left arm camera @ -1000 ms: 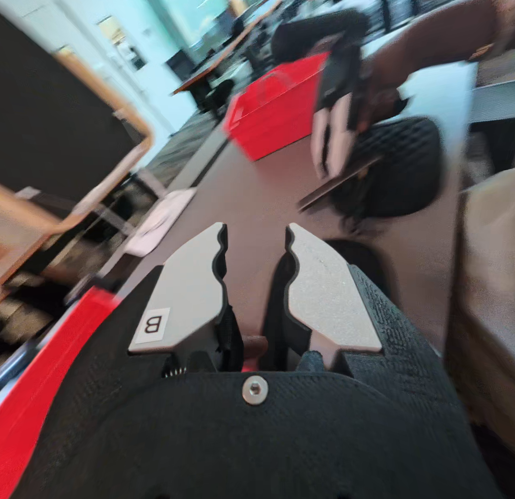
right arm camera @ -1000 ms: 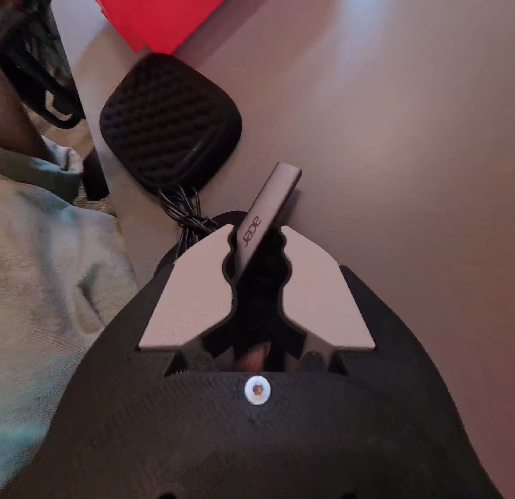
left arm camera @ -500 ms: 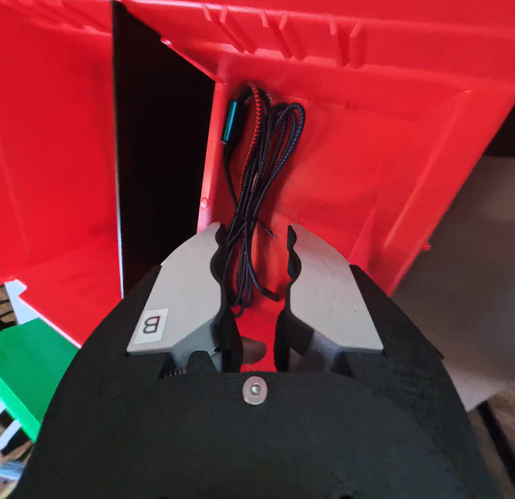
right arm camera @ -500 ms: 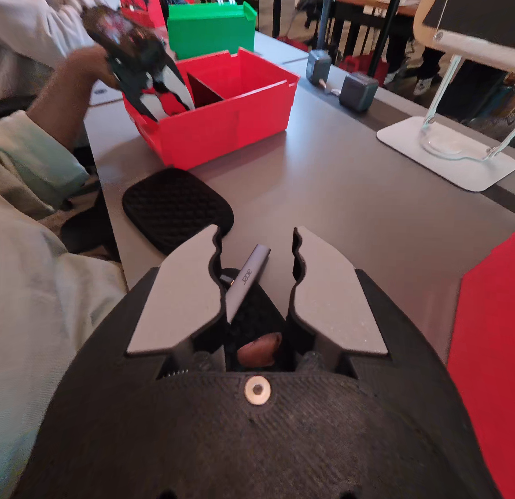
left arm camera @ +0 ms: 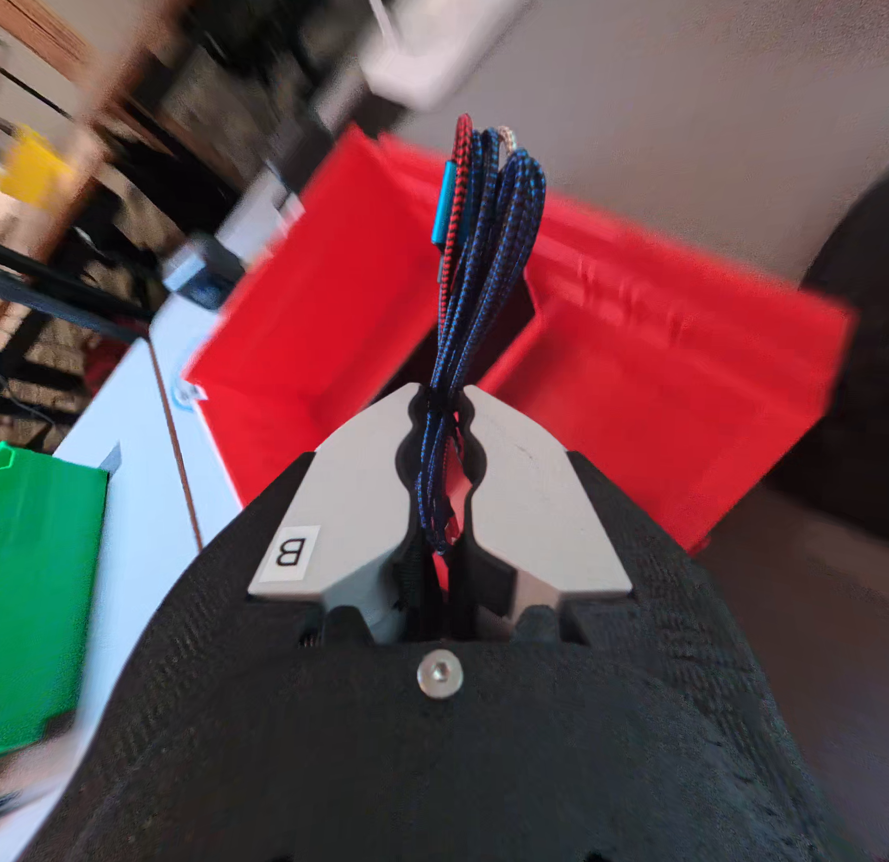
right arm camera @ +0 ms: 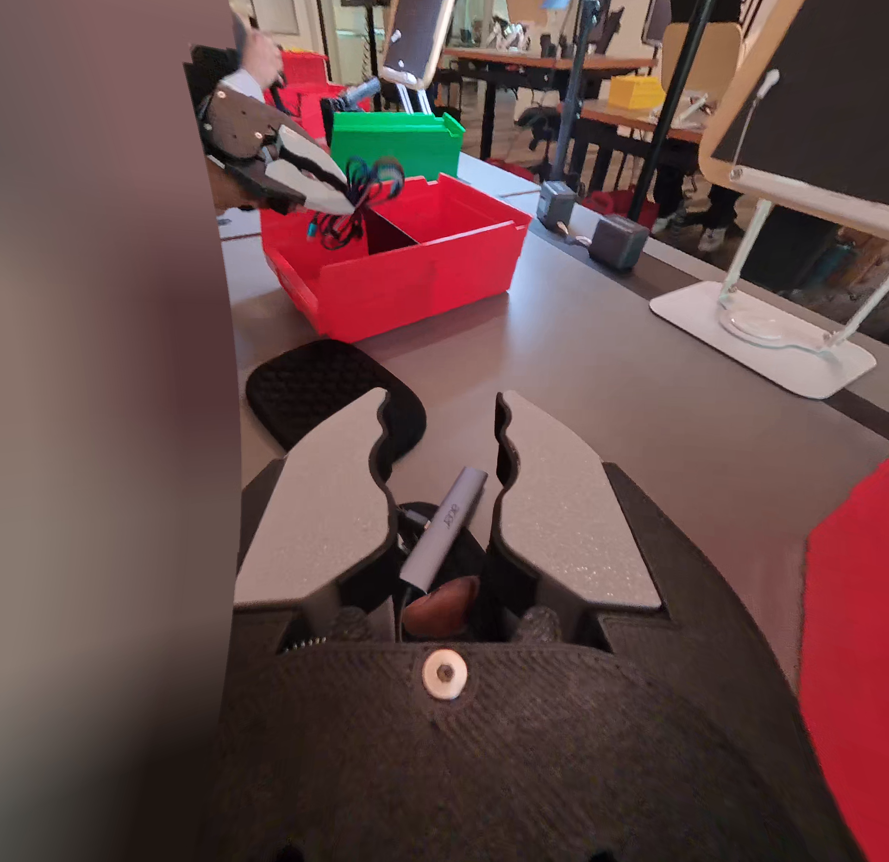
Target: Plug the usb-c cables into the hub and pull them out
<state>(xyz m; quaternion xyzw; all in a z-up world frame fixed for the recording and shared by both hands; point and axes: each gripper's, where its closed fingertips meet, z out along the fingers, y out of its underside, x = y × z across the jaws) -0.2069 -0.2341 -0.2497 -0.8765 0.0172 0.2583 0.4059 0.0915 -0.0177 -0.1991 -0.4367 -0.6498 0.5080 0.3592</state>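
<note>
My left gripper [left arm camera: 441,398] is shut on a bundle of braided blue and red usb-c cables [left arm camera: 481,242] and holds it above the red bin [left arm camera: 673,381]. In the right wrist view the left gripper [right arm camera: 349,199] shows with the cables [right arm camera: 356,199] hanging over the same red bin [right arm camera: 413,280]. My right gripper [right arm camera: 440,406] is open above the table. The grey hub [right arm camera: 445,526] lies below, between its fingers, untouched, with its own cable at its near end.
A black textured pad [right arm camera: 317,386] lies on the grey table [right arm camera: 601,381] left of the hub. A green bin [right arm camera: 394,143] stands behind the red bin. A white stand base [right arm camera: 765,343] and two grey cubes [right arm camera: 618,239] are at the right. Another red bin edge [right arm camera: 846,646] is near right. Across from one pair of fingers to the other is roughly 40 centimetres.
My left gripper closed on the cable bundle in the red bin and lifted it out. My right gripper let go of the hub, opened wider and rose a little.
</note>
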